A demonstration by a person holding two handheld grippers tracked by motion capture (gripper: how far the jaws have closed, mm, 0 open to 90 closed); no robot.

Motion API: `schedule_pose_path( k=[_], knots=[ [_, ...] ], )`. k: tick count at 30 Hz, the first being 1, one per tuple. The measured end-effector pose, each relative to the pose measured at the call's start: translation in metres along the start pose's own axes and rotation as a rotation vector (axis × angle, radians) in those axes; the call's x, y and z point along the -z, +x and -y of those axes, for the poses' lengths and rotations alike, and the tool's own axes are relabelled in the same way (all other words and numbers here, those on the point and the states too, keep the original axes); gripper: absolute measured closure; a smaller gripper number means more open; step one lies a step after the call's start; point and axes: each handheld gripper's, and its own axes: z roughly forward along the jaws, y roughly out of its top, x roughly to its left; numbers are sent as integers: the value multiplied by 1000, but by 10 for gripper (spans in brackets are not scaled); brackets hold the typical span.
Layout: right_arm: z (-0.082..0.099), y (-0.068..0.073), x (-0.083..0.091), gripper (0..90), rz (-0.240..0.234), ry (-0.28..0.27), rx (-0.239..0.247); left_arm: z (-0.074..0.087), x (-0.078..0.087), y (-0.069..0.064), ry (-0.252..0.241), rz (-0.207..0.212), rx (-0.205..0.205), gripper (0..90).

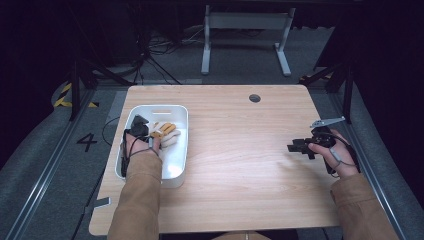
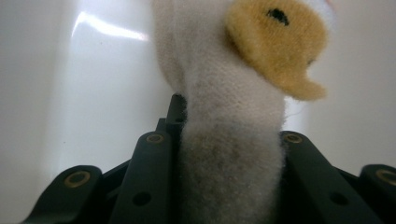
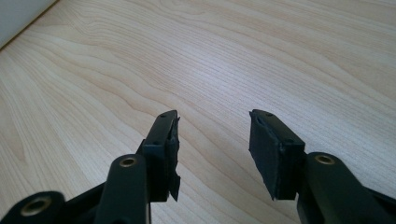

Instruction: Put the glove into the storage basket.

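Note:
A white and orange-yellow plush toy (image 1: 166, 132) lies in the white bin (image 1: 162, 108) at the table's left. My left gripper (image 1: 140, 127) reaches down into that bin. In the left gripper view the plush toy (image 2: 243, 70) runs up between the two black jaws, and my left gripper (image 2: 231, 122) is shut on its white fuzzy part, with the bin's wall (image 2: 93, 70) behind. At the table's right side my right gripper (image 1: 294, 147) is held over the bare wood. My right gripper (image 3: 212, 127) stands open with nothing between its jaws.
The wooden table (image 1: 240, 150) has a round cable hole (image 1: 254, 98) near its far edge. A corner of the white bin (image 3: 16, 11) is seen at the upper left of the right gripper view. Beyond the table stand a grey desk frame (image 1: 245, 30) and cables on the floor.

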Motion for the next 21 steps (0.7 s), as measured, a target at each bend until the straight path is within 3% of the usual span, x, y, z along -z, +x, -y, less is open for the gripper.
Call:
schedule_pose_path(
  k=[9, 18, 21],
  knots=[
    [1, -1, 0, 532, 0, 1, -2, -2, -8, -1, 55, -5, -1, 691],
    [2, -1, 1, 532, -3, -4, -9, -3, -12, -1, 74, -25, -3, 676],
    [3, -1, 1, 532, -4, -4, -8, -2, -16, -2, 69, -20, 10, 565]
  ],
)
